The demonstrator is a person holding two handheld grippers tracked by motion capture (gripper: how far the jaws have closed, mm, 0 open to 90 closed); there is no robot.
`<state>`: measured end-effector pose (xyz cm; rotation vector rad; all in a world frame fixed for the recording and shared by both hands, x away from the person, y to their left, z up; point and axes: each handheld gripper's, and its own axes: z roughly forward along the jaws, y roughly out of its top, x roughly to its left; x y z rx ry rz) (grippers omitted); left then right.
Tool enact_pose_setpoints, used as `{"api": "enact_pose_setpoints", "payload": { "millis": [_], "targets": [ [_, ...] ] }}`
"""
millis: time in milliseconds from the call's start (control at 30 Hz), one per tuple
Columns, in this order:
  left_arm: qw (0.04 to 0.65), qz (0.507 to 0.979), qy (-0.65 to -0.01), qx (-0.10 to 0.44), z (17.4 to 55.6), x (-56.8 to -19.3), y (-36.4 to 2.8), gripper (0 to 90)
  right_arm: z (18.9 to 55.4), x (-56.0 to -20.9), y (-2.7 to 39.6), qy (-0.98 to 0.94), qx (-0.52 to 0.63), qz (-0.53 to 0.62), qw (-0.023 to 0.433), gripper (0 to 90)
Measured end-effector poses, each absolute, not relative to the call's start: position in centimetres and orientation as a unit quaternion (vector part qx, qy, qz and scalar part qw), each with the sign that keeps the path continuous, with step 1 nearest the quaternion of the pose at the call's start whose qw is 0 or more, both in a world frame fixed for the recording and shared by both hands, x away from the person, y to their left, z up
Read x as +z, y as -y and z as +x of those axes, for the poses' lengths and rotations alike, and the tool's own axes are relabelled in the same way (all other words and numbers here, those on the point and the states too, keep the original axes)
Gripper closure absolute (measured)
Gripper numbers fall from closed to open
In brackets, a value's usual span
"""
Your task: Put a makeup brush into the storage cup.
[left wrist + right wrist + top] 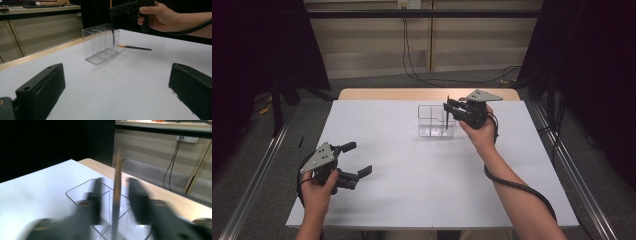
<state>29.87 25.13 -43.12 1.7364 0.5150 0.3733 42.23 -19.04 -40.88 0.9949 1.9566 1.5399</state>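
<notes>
A clear plastic organiser (427, 125) with several compartments stands on the white table top, toward the back. My right gripper (448, 108) hovers over its right end. A thin pencil-like stick (447, 120), tan above and dark below, stands upright there with its lower end inside the box. In the right gripper view the stick (117, 170) sits between the blurred jaws with a gap on each side, so the right gripper (115, 195) is open. My left gripper (359, 159) rests open near the front left, holding nothing. From the left gripper view, the organiser (100, 42) and stick (113, 35) are ahead.
A second stick (135, 47), orange-tipped and dark, lies flat on the table just beyond the organiser. The white table top (412, 175) is bare in the middle and front. Metal rails (257, 175) run along both sides, and cables hang from the back wall.
</notes>
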Motion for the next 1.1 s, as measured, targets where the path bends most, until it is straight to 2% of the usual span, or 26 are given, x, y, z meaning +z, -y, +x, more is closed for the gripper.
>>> {"api": "enact_pose_setpoints", "payload": {
  "millis": [167,333,667,1100],
  "targets": [
    [0.603,0.749,-0.223,0.160,29.9,-43.2,-25.1,0.7,42.1,-40.9,19.0,-0.709,0.552,0.375,0.229,31.5],
    [0.601,0.751,-0.221,0.159,30.0,-43.3,-25.0,0.7,41.7,-40.9,19.4,-0.702,0.559,0.380,0.226,21.0],
    [0.600,0.752,-0.221,0.159,30.1,-43.3,-24.9,0.7,40.6,-40.7,19.7,-0.705,0.558,0.375,0.226,11.1],
    [0.600,0.754,-0.217,0.158,30.0,-43.2,-24.7,0.7,38.8,-40.2,20.5,-0.701,0.566,0.370,0.226,9.0]
  ]
}}
